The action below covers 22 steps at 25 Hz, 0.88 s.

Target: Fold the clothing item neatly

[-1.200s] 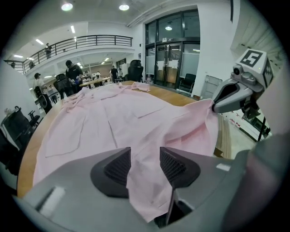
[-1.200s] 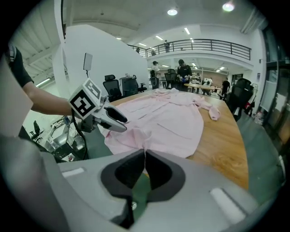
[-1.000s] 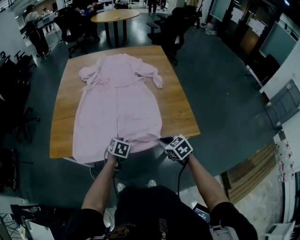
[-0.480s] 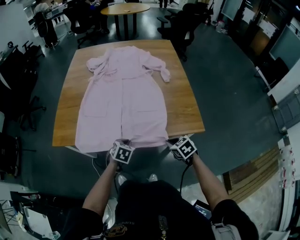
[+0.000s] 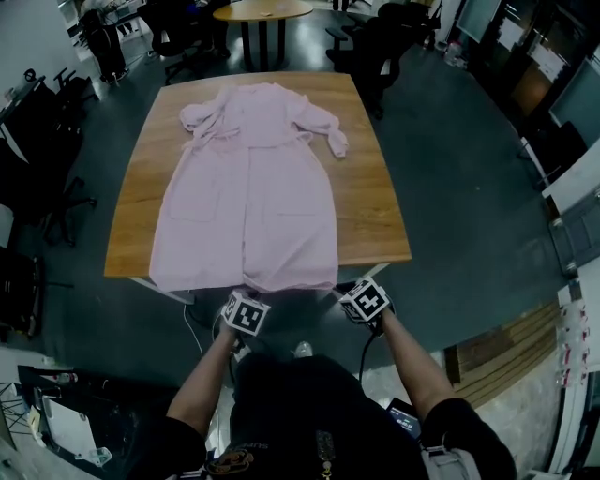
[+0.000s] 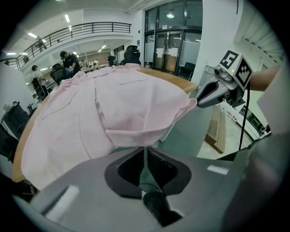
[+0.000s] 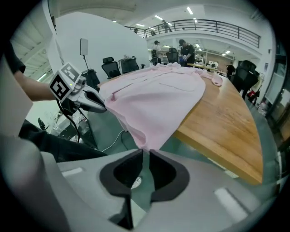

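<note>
A pale pink robe (image 5: 248, 187) lies flat, lengthwise, on the wooden table (image 5: 375, 197), collar at the far end and sleeves folded in. Its hem hangs over the near edge. My left gripper (image 5: 244, 292) pinches the hem near its middle. In the left gripper view the folded hem (image 6: 136, 136) runs into the nearly closed jaws (image 6: 144, 149). My right gripper (image 5: 341, 286) holds the right hem corner (image 7: 144, 144) at its jaw tips (image 7: 146, 152). Both pairs of jaws have just been opening a little, with cloth still between them. The hem is taut between the grippers.
Office chairs (image 5: 375, 47) stand round the table's far end and left side. A round table (image 5: 262, 11) and people are at the back. Cables (image 7: 111, 140) lie on the floor below the near edge. Stacked wooden boards (image 5: 497, 347) are at the right.
Both grippers have drawn back toward me and lower. The robe has slid with them along the table, and its hem now overhangs the near edge.
</note>
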Motion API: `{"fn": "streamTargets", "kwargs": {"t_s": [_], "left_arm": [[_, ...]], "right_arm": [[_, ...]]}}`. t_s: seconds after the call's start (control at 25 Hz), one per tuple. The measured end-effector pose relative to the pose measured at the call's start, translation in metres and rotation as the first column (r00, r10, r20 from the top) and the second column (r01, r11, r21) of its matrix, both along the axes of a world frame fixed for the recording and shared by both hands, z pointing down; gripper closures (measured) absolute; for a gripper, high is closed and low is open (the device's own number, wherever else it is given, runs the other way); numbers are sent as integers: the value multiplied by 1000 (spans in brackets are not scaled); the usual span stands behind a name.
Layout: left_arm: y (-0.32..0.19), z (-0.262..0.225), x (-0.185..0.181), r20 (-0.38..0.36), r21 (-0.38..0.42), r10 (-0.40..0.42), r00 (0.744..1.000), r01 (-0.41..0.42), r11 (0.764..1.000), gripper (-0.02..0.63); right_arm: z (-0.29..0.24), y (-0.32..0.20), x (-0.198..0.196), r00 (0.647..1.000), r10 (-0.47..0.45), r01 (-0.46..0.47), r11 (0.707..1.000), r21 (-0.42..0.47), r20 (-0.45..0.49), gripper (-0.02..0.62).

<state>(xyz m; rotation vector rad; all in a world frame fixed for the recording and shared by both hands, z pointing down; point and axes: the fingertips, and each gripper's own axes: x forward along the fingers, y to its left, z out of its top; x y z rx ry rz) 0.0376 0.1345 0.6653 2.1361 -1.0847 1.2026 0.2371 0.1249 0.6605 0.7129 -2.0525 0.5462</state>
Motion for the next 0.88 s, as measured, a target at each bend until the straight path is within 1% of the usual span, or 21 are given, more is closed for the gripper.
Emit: {"fn": "streamTargets", "kwargs": {"t_s": [0.08, 0.16, 0.2, 0.36, 0.48, 0.56, 0.68, 0.88], "left_arm": [[4, 2, -3, 1, -4, -16, 1000, 16, 1000, 572], [5, -1, -5, -5, 4, -39, 999, 39, 999, 574], [3, -5, -6, -11, 13, -55, 998, 55, 998, 592], [-17, -31, -6, -47, 91, -110, 993, 113, 989, 597], [-31, -53, -8, -58, 134, -154, 986, 160, 978, 597], [-40, -67, -14, -62, 160, -193, 979, 201, 967, 598], [-52, -85, -29, -70, 195, -230, 971, 239, 951, 598], [-79, -111, -51, -103, 226, -249, 963, 266, 937, 598]], "right_arm": [[2, 5, 2, 1000, -23, 23, 1000, -7, -2, 546], [1, 7, 7, 1000, -21, 21, 1000, -13, -2, 540], [-2, 5, 8, 1000, -16, 16, 1000, -9, 7, 540], [-24, -16, 7, 998, 16, -19, 999, 44, 65, 540], [-42, -36, 4, 992, 37, -47, 995, 91, 117, 540], [-50, -49, -1, 990, 29, -46, 992, 117, 141, 540], [-61, -63, -14, 986, 12, -37, 988, 147, 168, 540], [-87, -89, -41, 974, -7, -41, 977, 209, 225, 541]]}}
